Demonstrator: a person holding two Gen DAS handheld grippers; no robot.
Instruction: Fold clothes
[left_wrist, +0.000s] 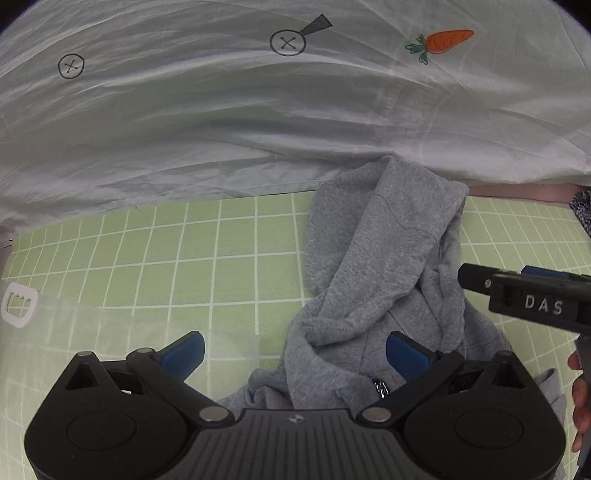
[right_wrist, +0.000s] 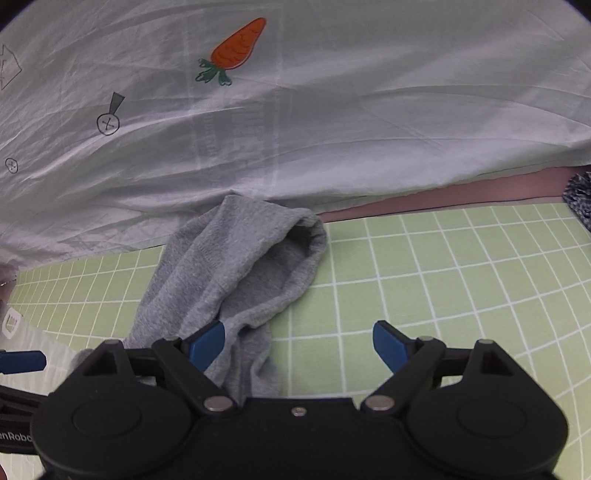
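The left hand-held gripper (left_wrist: 293, 356) hangs over the near part of a crumpled grey hoodie (left_wrist: 384, 266), its blue pads spread wide and clamping nothing; the right pad (left_wrist: 406, 352) lies over the grey fabric, but whether it touches I cannot tell, and the left pad sits clear above the green grid sheet (left_wrist: 147, 266). The garment is heaped on that sheet, its far end bunched up against a white cover (left_wrist: 221, 129) printed with a carrot (left_wrist: 443, 40), and a metal zipper pull (left_wrist: 380, 387) shows close to the left tool's body.

Judging from the heap, the step in hand is to find edges and spread the hoodie flat before any fold. To do it well, the left tool should close on a single layer at a hem or shoulder seam rather than on the thick bundle, and avoid the zipper, which would likely slip from the pads.

Further right, the right hand-held gripper (right_wrist: 299, 345) is also released, jaws wide, with only its left pad (right_wrist: 207, 343) above the cloth and bare sheet between the pads. It should probably shift toward the open tube of fabric (right_wrist: 295, 240), take its rim, and pull away from the left tool so the cloth tensions evenly. A patterned dark cloth (right_wrist: 580, 199) at the far right is best left alone.
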